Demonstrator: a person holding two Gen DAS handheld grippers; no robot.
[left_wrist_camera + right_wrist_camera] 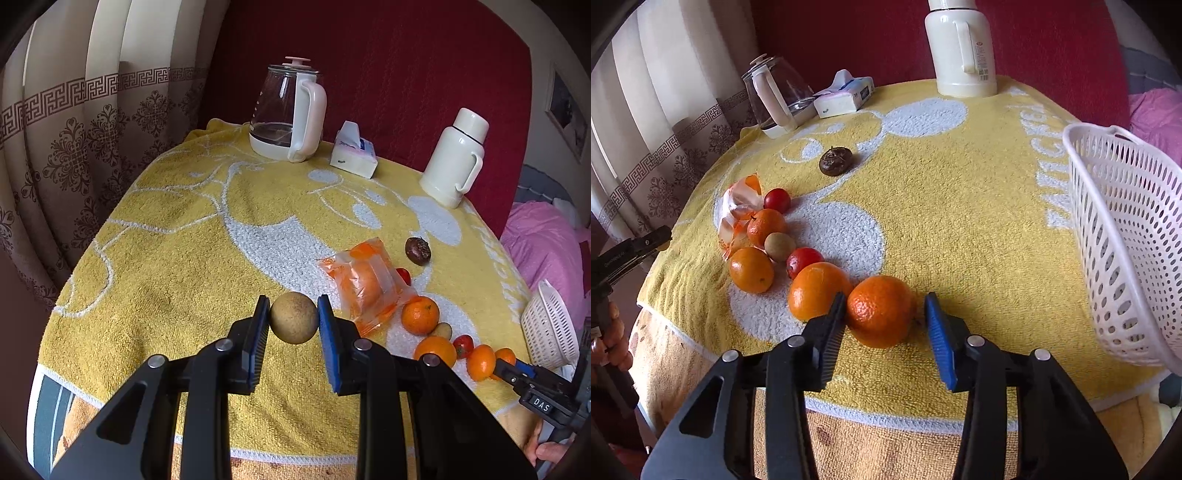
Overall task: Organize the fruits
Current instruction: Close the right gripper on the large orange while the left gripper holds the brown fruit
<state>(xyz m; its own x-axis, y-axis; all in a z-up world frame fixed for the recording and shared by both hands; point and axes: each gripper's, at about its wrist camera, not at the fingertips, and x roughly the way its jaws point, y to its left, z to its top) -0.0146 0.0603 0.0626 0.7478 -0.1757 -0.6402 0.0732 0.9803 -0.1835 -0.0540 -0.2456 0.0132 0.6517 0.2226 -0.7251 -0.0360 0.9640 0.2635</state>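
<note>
My left gripper (293, 305) is shut on a round tan-brown fruit (294, 326), held just above the yellow towel (192, 258). In the right wrist view, my right gripper (885, 298) straddles an orange (881, 314) resting on the towel. Its left pad lies against the peel, and a narrow gap shows at the blue right pad. A second orange (816, 295) touches it on the left. Further left lie more oranges, two small red fruits, a small brown fruit (779, 246) and an orange in a plastic bag (365, 280). A dark wrinkled fruit (836, 160) sits apart.
A white slotted basket (1126, 221) stands tilted at the towel's right edge. At the back are a glass kettle (286, 114), a tissue pack (354, 151) and a cream thermos (456, 158). Curtains hang on the left, and pink bedding (543, 243) lies on the right.
</note>
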